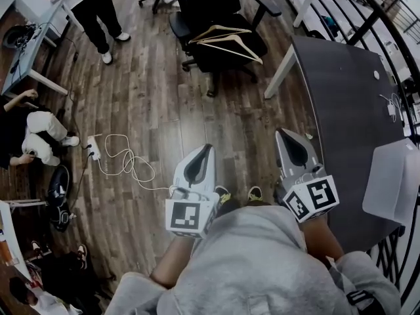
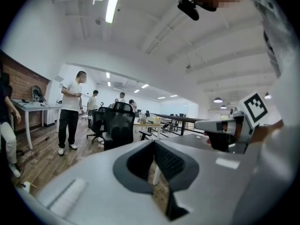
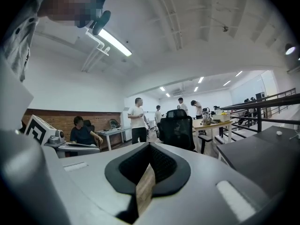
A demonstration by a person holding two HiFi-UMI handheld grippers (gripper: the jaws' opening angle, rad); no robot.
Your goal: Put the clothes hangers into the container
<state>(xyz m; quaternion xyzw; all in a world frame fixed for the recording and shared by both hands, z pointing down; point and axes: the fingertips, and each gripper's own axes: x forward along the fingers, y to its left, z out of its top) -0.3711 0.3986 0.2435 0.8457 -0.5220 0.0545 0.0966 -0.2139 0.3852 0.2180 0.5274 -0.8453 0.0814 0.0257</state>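
Observation:
Two pale wooden clothes hangers (image 1: 226,39) lie on the seat of a black office chair (image 1: 220,8) at the far middle of the head view. A translucent whitish container (image 1: 394,176) sits on the dark table (image 1: 348,110) at the right. My left gripper (image 1: 202,157) and right gripper (image 1: 293,148) are held close to my body, well short of the chair, pointing forward over the wood floor. Both look shut with nothing between the jaws. The left gripper (image 2: 157,172) and right gripper (image 3: 147,177) views show only floor through the slit.
A white cable and power strip (image 1: 121,157) lie on the floor at left. One person stands at the far left (image 1: 98,8) and others sit along the left edge (image 1: 29,133). A black railing (image 1: 394,38) runs along the right. A white-legged desk (image 1: 26,51) stands far left.

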